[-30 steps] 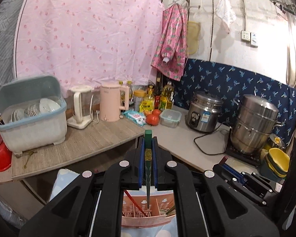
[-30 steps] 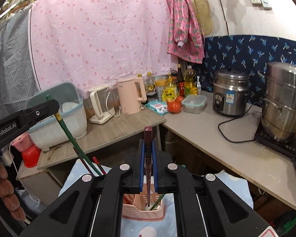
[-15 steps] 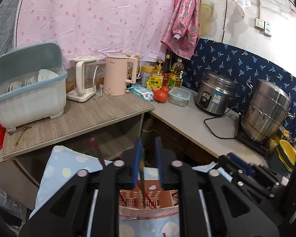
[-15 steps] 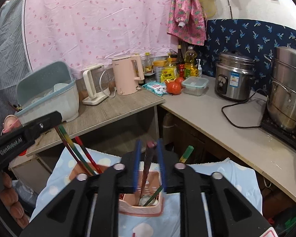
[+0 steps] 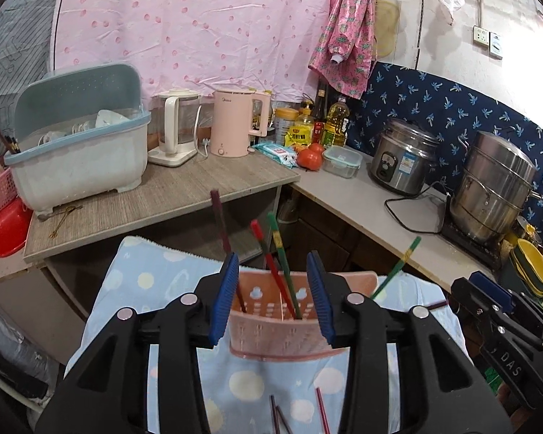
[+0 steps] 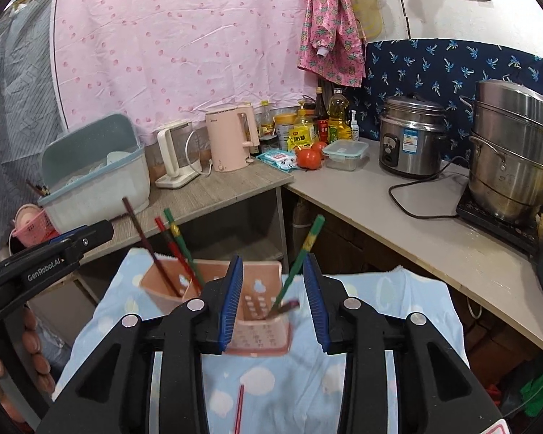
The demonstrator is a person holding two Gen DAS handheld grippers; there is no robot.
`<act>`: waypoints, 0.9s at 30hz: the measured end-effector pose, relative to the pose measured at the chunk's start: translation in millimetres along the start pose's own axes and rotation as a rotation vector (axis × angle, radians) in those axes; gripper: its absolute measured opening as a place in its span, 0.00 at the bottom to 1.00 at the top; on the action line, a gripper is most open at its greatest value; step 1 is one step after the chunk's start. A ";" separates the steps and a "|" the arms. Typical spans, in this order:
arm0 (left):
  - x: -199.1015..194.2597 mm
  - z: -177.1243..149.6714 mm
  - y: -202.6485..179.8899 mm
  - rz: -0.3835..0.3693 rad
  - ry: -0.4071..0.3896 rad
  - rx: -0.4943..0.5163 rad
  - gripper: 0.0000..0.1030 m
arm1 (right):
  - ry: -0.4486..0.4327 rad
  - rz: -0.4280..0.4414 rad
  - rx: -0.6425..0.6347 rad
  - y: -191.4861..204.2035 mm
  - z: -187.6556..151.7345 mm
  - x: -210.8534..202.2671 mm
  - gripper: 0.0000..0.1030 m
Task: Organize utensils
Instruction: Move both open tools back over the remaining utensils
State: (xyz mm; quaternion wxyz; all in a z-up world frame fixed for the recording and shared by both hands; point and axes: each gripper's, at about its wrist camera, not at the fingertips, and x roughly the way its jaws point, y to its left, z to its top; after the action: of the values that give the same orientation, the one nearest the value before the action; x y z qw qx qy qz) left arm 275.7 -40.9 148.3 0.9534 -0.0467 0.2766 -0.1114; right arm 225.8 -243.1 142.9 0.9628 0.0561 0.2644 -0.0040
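Observation:
A pink slotted utensil holder [image 5: 271, 311] stands on a blue dotted cloth [image 5: 152, 282]. A dark maroon chopstick [image 5: 221, 224], a red one [image 5: 262, 246] and a green one [image 5: 277, 242] lean in it, with another green chopstick [image 5: 402, 264] at its right end. My left gripper [image 5: 272, 260] hangs just over the holder, its jaws opening, and the pads touch nothing. My right gripper [image 6: 273, 264] is over the holder's [image 6: 260, 322] right compartment, its jaws also opening. A green chopstick [image 6: 300, 256] stands free between them. Loose chopsticks [image 5: 282, 416] lie on the cloth in front.
Behind the cloth, a wooden counter [image 5: 184, 195] carries a blue dish rack [image 5: 79, 152], a white kettle [image 5: 177, 133] and a pink kettle [image 5: 235, 126]. To the right are tomatoes [image 5: 309, 159], a rice cooker [image 5: 402, 162] with its cord, and a steel steamer [image 5: 496, 184]. A person's fingers [image 6: 32, 343] show at the left.
Both grippers were shut on a chopstick each; both have opened and let go. The chopsticks now stand in the holder, and both hands have sunk toward it.

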 end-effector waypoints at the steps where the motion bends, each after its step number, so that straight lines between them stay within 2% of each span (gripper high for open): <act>1: -4.4 -6.4 1.4 0.006 0.006 0.001 0.36 | 0.005 -0.001 -0.004 1.0 -5.7 -4.2 0.33; 6: -20.3 -37.1 6.8 0.019 0.038 -0.004 0.36 | 0.043 -0.013 -0.027 6.2 -40.1 -23.1 0.33; 14: -37.0 -101.2 14.7 0.043 0.131 -0.010 0.36 | 0.157 -0.006 -0.020 14.6 -113.9 -43.6 0.33; 20: -44.3 -155.1 19.6 0.049 0.207 -0.030 0.36 | 0.260 -0.004 0.000 19.6 -170.5 -46.6 0.33; 27: -48.3 -212.8 22.6 0.055 0.281 -0.047 0.36 | 0.327 -0.019 -0.024 29.5 -217.6 -45.0 0.33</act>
State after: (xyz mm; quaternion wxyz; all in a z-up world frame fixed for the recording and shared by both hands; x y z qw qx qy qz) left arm 125.8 -13.4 -9.4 0.9066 -0.0453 0.4110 -0.0844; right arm 77.5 -190.9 -16.9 0.9075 0.0420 0.4180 -0.0010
